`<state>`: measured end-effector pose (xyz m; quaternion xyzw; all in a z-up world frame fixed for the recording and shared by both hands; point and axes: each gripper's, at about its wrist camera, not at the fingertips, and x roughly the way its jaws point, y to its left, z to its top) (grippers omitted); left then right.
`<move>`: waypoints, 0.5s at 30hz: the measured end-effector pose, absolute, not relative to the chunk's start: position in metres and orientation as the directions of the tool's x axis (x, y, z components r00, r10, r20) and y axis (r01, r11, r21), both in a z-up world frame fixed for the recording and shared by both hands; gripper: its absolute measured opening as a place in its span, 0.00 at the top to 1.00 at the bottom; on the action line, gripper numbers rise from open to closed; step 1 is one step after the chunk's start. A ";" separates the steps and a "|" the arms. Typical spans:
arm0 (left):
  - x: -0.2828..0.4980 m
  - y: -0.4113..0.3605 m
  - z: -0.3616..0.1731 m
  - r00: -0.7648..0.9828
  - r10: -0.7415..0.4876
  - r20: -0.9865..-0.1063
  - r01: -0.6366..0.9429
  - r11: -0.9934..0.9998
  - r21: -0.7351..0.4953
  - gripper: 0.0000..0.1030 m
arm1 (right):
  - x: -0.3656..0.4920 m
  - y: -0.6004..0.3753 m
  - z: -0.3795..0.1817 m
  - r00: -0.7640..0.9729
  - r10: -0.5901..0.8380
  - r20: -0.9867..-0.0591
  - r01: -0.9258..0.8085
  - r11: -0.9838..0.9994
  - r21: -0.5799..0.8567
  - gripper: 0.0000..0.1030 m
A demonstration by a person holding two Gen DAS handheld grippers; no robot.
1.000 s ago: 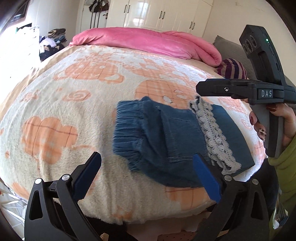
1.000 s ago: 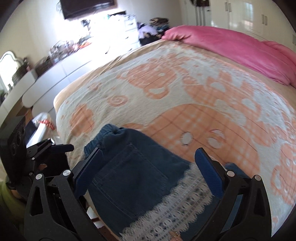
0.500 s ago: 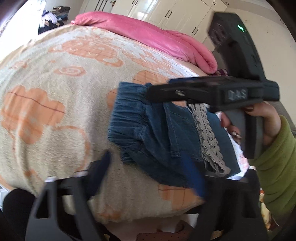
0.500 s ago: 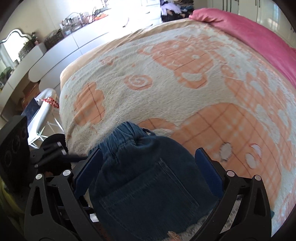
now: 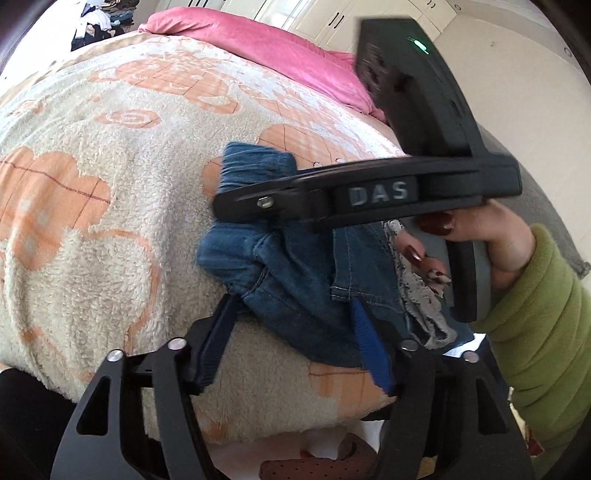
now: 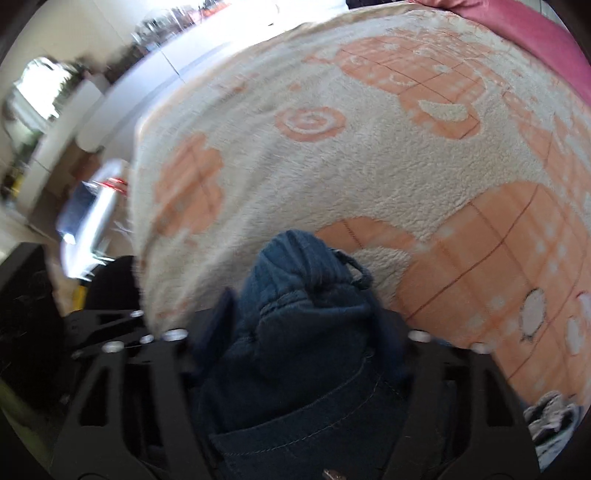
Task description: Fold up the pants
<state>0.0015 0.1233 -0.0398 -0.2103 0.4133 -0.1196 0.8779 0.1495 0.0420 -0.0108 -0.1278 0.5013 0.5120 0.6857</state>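
Observation:
Folded blue denim pants (image 5: 295,280) with a grey lace trim (image 5: 417,295) lie near the front edge of the bed. My left gripper (image 5: 291,339) sits low at that edge. Its jaws are opening, and the pants' near hem lies between the blue pads without a clear pinch. A hand (image 5: 506,251) in a green sleeve holds my right gripper (image 5: 236,201) across the pants from the right. In the right wrist view, that gripper (image 6: 306,332) is closing, and the elastic waistband end (image 6: 295,258) bunches up between its pads.
A cream fleece blanket (image 5: 110,184) with orange patterns covers the bed. A pink duvet (image 5: 277,48) is rolled along the far side. White wardrobes (image 5: 332,14) stand behind it. A white dresser (image 6: 110,96) runs along the wall past the bed's left edge.
My right gripper swept left over the pants to the waistband end and closed, bunching the denim. My left gripper sank closer to the near hem and its jaws narrowed.

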 end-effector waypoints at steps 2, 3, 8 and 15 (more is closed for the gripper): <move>0.001 0.124 -0.039 0.628 -0.386 -0.675 0.032 0.880 -0.473 0.32 | 0.153 0.026 -0.002 -0.038 0.623 -0.781 -0.812 0.437 0.388 0.63; 0.001 0.123 -0.039 0.627 -0.388 -0.675 0.030 0.878 -0.477 0.31 | 0.154 0.017 0.003 -0.046 0.649 -0.759 -0.801 0.430 0.416 0.66; 0.004 0.113 -0.036 0.617 -0.448 -0.647 0.051 0.843 -0.535 0.20 | 0.153 -0.027 0.028 -0.047 0.745 -0.666 -0.782 0.387 0.488 0.68; 0.023 0.077 -0.029 0.579 -0.586 -0.567 0.120 0.749 -0.652 0.20 | 0.152 -0.087 0.054 0.010 0.805 -0.594 -0.776 0.381 0.503 0.68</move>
